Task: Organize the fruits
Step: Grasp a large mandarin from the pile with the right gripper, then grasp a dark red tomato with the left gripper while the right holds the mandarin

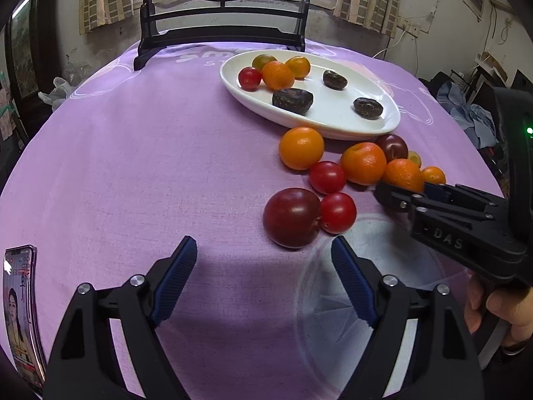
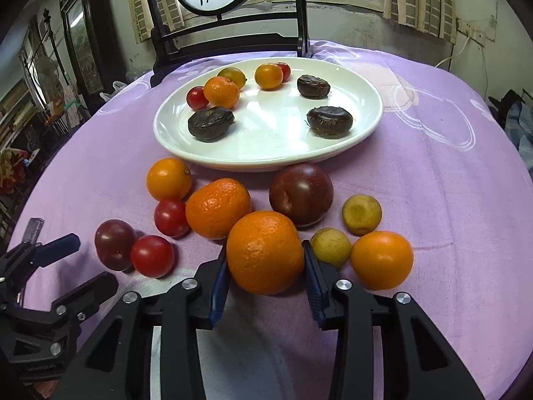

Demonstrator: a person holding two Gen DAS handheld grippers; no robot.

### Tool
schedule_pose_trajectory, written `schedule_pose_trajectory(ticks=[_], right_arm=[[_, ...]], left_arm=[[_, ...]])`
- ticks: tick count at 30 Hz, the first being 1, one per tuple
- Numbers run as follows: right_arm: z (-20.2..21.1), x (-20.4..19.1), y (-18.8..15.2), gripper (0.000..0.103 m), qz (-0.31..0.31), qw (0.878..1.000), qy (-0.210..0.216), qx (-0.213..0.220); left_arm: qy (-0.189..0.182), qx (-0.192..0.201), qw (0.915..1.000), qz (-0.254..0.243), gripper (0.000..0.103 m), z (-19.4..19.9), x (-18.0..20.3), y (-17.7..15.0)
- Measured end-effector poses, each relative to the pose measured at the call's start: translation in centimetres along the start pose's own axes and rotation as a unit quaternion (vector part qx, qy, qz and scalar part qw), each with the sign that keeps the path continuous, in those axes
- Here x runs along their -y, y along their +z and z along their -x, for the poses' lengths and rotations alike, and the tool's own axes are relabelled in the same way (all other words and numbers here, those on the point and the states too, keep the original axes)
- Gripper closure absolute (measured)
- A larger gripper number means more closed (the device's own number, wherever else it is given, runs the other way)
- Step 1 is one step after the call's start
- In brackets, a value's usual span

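Note:
A white oval plate [image 2: 266, 163] holds small oranges, cherry tomatoes and three dark wrinkled fruits. In front of it on the purple cloth lie loose fruits. My right gripper [image 2: 265, 260] is shut on a large orange [image 2: 266, 250], its blue pads against both sides. Beside it are another orange [image 2: 217, 208], a dark plum [image 2: 301, 193], two yellowish fruits [image 2: 361, 215] and a smooth orange [image 2: 381, 260]. My left gripper [image 1: 263, 256] stands open and empty just short of a dark red plum [image 1: 292, 217] and a cherry tomato [image 1: 338, 212]. The left wrist view shows the right gripper [image 1: 399, 193] at the held orange [image 1: 403, 175].
A black wooden stand [image 1: 220, 33] with a round painted screen stands behind the plate. A phone [image 1: 20, 316] lies at the table's left edge. A person's hand [image 1: 499, 310] grips the right tool's handle. Purple cloth [image 1: 150, 166] stretches left of the fruits.

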State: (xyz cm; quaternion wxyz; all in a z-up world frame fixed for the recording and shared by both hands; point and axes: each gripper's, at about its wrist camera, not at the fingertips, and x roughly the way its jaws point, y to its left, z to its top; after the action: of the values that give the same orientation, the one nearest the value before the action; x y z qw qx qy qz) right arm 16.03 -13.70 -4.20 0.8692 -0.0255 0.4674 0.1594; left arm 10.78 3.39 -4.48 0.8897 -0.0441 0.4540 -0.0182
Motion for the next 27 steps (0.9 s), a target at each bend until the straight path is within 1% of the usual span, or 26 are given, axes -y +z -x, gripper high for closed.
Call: schedule_pose_trajectory(ticks=[4,10,12,13,15,16,18,19,20,23,25,27], right_arm=[[1.3,0.0,-1.0,0.063,0.005,1.0,0.007,0.007],[3.9,-0.1,-2.8,0.063,0.013,0.999,0.026,0.02],[4.5,-0.1,-3.1,0.063,0.013,0.999,0.034,0.023],[4.7,0.0,-3.2,0.063,0.013,0.999,0.038,0.025],[5.2,0.0,-3.4,0.063,0.012,0.998,0.046,0.031],[5.3,0.0,-3.5,0.063,0.012,0.998,0.047,0.031],[5.4,0.2,-3.5,0.063,0.01,0.998,0.054,0.032],[5.5,0.2,-3.5,0.063,0.009,0.998,0.056,0.032],[5.6,0.2,-3.5,0.063,0.01,0.998,0.059,0.034],[5.9,0.2,-3.6,0.063,0.014,0.997,0.061,0.041],[6.3,0.1,-3.7,0.063,0.014,0.997,0.063,0.046],[6.8,0.2,-3.8,0.063,0.013,0.996,0.065,0.052]], left_arm=[[0.002,-0.001,1.0,-0.001,0.022,-0.2,0.0,0.0],[0.013,-0.001,0.9998,-0.017,0.023,-0.8,0.5,-0.2],[0.017,-0.002,0.9996,-0.023,0.025,-1.1,0.7,-0.2],[0.018,-0.005,0.9995,-0.026,0.028,-1.3,0.8,-0.2],[0.029,-0.003,0.9991,-0.032,0.03,-1.6,1.1,-0.1],[0.033,-0.002,0.9988,-0.037,0.035,-1.7,1.4,0.0],[0.029,0.003,0.9987,-0.042,0.045,-1.8,1.7,0.2],[0.022,0.005,0.9988,-0.043,0.055,-1.8,1.8,0.3],[0.013,0.007,0.9989,-0.045,0.067,-1.8,2.0,0.4],[0.015,0.008,0.9987,-0.048,0.067,-1.5,2.4,0.3],[0.004,0.009,0.999,-0.043,0.067,-1.0,2.2,0.2],[-0.002,0.017,0.9991,-0.038,0.067,0.0,2.0,0.2]])
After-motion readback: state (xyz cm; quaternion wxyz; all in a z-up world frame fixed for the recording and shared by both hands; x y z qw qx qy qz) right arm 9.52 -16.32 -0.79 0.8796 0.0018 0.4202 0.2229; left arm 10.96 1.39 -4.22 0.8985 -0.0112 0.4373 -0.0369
